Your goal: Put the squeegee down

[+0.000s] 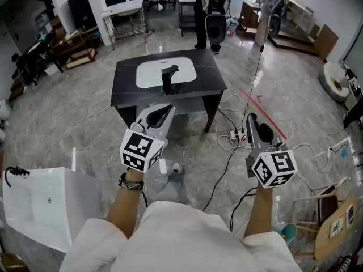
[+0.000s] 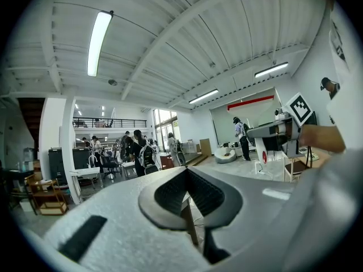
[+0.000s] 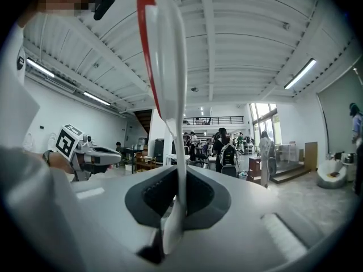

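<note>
Head view barely shows the squeegee (image 3: 172,95) — right tool (image 3: 178,196) grips it, left tool (image 2: 187,190) closed.

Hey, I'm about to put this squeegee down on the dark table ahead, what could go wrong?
The right gripper pinches the squeegee only at its thin lower end; most of it stands above the jaws, so it could tilt or slip.
Cables and a power strip lie on the floor before the table: a likely trip hazard.
The sink and faucet take up much of the table, leaving little bare space.
</note>
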`<state>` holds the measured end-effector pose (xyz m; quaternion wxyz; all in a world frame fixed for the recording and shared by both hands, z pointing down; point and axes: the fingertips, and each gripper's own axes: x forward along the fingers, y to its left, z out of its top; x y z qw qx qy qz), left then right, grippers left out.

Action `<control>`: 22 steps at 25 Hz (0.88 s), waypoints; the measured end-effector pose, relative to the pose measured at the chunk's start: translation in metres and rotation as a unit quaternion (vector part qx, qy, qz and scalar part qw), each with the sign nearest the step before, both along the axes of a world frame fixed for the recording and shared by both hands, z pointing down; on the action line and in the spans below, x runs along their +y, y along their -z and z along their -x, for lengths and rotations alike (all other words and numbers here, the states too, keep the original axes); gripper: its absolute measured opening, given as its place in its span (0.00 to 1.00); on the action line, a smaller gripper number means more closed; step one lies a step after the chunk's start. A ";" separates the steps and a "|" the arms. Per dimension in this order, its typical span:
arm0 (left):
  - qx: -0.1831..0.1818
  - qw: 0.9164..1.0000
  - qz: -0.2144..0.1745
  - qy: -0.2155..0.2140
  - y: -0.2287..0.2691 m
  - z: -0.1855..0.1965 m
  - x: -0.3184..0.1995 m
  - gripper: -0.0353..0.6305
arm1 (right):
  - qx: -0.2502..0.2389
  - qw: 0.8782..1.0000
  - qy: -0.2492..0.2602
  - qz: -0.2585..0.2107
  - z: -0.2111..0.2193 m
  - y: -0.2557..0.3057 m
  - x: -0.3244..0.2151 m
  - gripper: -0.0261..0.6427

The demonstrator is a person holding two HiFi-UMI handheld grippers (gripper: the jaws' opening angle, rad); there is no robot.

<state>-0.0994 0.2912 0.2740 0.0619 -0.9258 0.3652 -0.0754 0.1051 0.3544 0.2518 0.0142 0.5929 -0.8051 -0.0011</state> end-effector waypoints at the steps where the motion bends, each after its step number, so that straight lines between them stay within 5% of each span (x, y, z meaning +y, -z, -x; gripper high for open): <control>1: 0.000 1.000 0.001 -0.001 -0.002 -0.002 -0.005 0.06 | 0.000 1.000 -0.001 0.001 -0.002 -0.002 -0.005 0.07; 22: 0.005 0.999 0.028 -0.014 -0.035 -0.044 -0.201 0.06 | -0.036 0.999 0.002 0.010 -0.034 -0.020 -0.191 0.07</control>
